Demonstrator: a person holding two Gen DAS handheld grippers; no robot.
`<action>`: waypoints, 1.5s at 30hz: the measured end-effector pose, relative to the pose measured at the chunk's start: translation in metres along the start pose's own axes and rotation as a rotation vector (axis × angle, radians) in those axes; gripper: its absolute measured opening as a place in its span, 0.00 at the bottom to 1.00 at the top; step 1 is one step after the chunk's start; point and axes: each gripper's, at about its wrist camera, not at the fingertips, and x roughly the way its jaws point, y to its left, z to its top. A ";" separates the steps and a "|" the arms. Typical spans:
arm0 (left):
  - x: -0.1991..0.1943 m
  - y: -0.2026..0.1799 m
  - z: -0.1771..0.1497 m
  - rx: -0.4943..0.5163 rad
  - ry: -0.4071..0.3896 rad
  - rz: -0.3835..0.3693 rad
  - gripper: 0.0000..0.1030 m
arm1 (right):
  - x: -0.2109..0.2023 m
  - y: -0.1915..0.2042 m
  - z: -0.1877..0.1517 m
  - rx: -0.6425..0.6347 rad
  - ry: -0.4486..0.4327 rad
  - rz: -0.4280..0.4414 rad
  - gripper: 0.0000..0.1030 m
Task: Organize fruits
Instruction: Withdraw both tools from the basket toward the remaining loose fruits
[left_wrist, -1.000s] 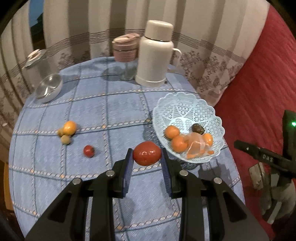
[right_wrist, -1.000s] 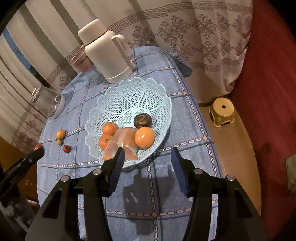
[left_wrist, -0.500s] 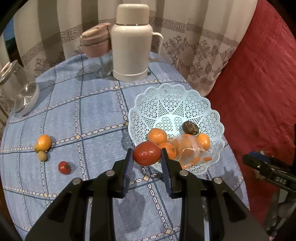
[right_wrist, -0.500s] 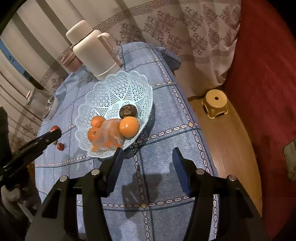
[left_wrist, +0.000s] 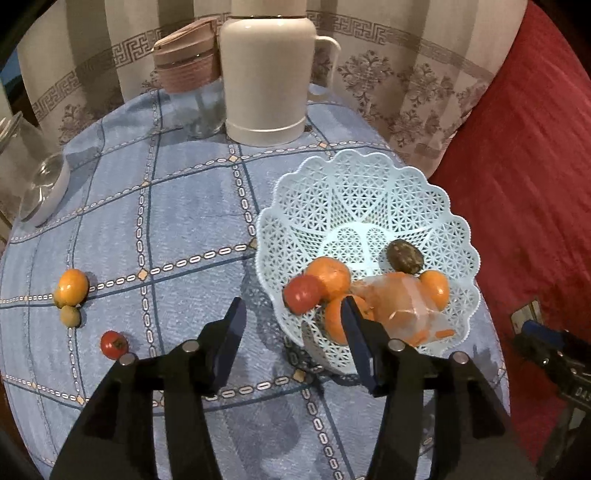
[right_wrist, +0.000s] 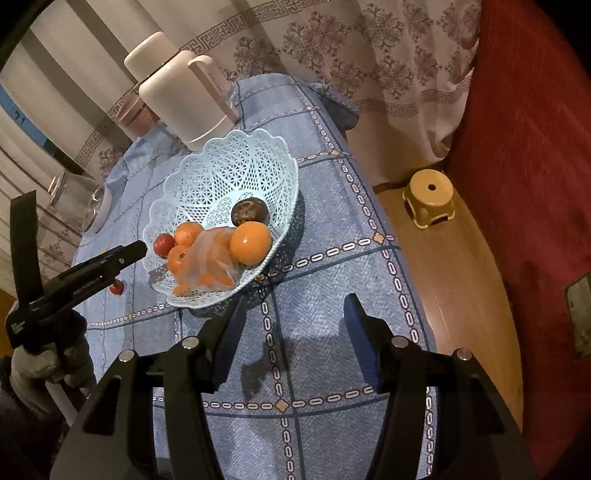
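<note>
A light blue lattice basket (left_wrist: 369, 192) (right_wrist: 229, 166) holds oranges (left_wrist: 330, 275), a dark fruit (left_wrist: 404, 254), a plastic bag of fruit (left_wrist: 402, 302) and a red tomato (left_wrist: 303, 293) (right_wrist: 164, 243) at its near left side. My left gripper (left_wrist: 291, 325) is open just in front of the basket, above the tomato. An orange fruit (left_wrist: 72, 286), a small green fruit (left_wrist: 70, 315) and a small red fruit (left_wrist: 113, 344) lie on the blue cloth at left. My right gripper (right_wrist: 291, 328) is open and empty over the table's right part.
A white thermos (left_wrist: 267, 74) and a pink-lidded jar (left_wrist: 192, 74) stand at the back. A glass jar (left_wrist: 33, 177) lies at the far left. A red sofa (left_wrist: 517, 184) is at right. A yellow stool (right_wrist: 430, 197) stands on the floor.
My left gripper carried the red tomato right to the basket, opened and let it go; the tomato now rests in the basket. The right gripper drew back a little.
</note>
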 end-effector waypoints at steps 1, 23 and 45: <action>0.000 0.003 0.000 -0.004 0.001 0.006 0.52 | 0.001 0.001 0.001 -0.001 0.002 0.003 0.55; -0.002 0.030 -0.010 -0.073 0.030 0.054 0.60 | 0.009 0.028 0.000 -0.049 0.024 0.046 0.55; -0.055 0.127 -0.060 -0.241 0.012 0.162 0.70 | 0.025 0.113 -0.016 -0.179 0.064 0.141 0.62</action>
